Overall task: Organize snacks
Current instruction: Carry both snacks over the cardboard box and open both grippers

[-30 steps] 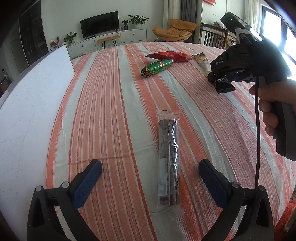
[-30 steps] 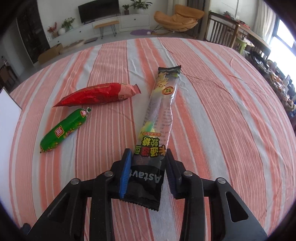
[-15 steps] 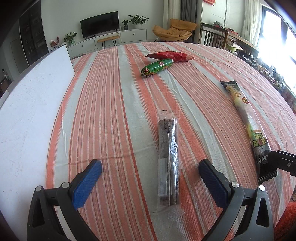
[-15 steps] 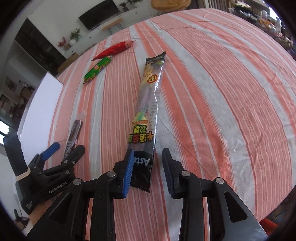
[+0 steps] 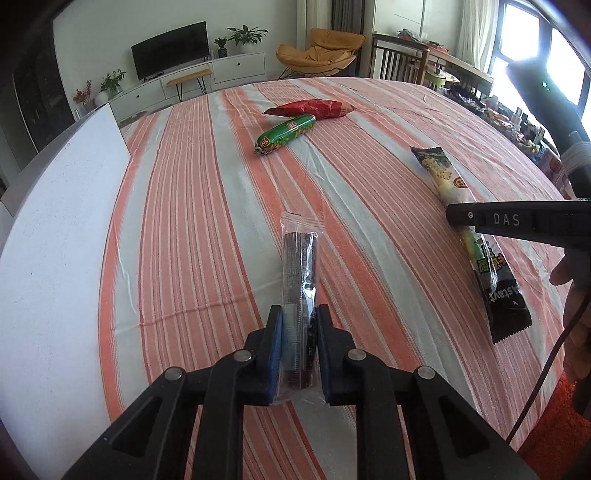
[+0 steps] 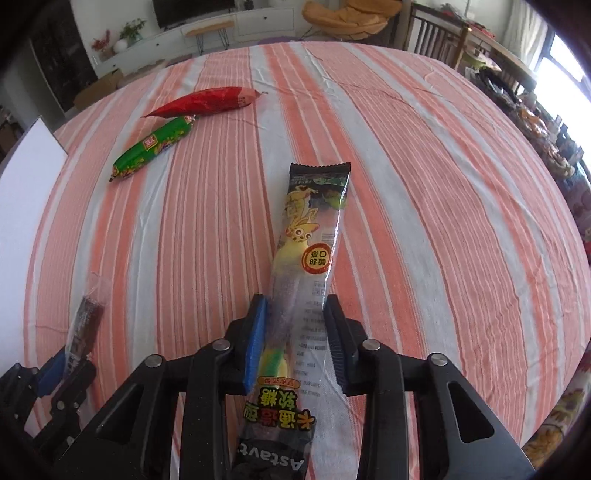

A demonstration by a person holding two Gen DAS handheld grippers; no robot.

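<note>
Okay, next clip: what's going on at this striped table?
A person is sorting snacks with handheld tongs in each hand. The left tongs have just closed on the near end of a clear-wrapped dark snack bar lying on the striped tablecloth. The right tongs straddle a long gummy candy packet, jaws just closing in, with small gaps still showing beside the wrapper. A green sausage stick and a red packet lie untouched farther back. A white board sits at the left.

You're in home living room: TV (image 5: 170,46) on white sideboard (image 5: 207,75), orange lounge chair (image 5: 321,50), houseplants (image 5: 245,35), striped-cloth tabletop (image 5: 192,206).
</note>
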